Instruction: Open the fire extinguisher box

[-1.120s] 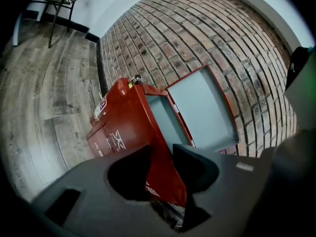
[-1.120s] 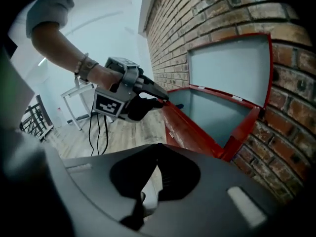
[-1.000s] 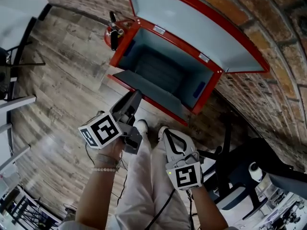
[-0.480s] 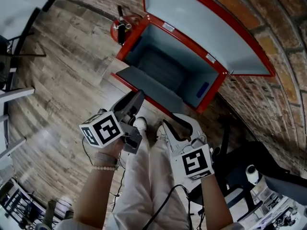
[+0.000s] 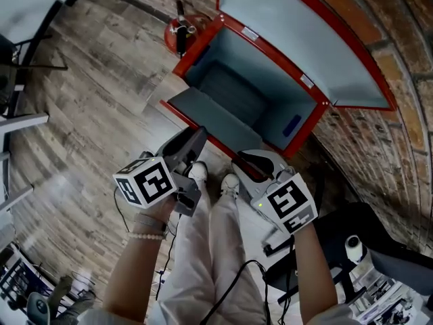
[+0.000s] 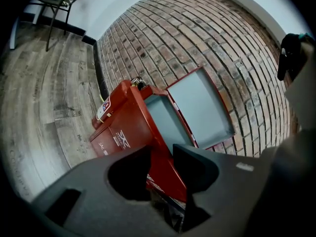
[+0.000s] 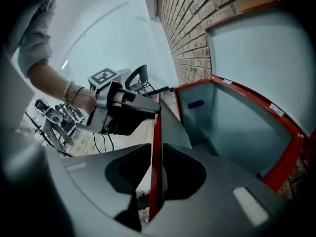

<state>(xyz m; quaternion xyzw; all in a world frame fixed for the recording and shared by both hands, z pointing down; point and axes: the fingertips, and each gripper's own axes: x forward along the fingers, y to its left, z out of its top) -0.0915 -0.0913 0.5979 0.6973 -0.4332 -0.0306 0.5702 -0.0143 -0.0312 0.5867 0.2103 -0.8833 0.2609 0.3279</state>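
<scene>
The red fire extinguisher box (image 5: 308, 128) stands on the floor against the brick wall, its lid (image 5: 291, 32) raised and its grey front flap (image 5: 206, 114) folded down. My left gripper (image 5: 196, 137) hovers open just short of the flap, holding nothing; in the left gripper view the box (image 6: 123, 132) shows beyond the left gripper (image 6: 160, 167). My right gripper (image 5: 247, 160) is at the box's near red edge. In the right gripper view that red edge (image 7: 156, 147) runs between the jaws of the right gripper (image 7: 157, 167), which are closing, with gaps on both sides.
A red fire extinguisher (image 5: 179, 32) stands beside the box's far left corner. The person's legs and shoes (image 5: 216, 249) are directly below the grippers. A black chair (image 5: 365, 235) is at the lower right, and table and chair legs (image 5: 27, 39) at the left.
My right gripper has moved forward to the box's near red edge, with its jaws now around it. The left gripper has barely moved. The head view has shifted.
</scene>
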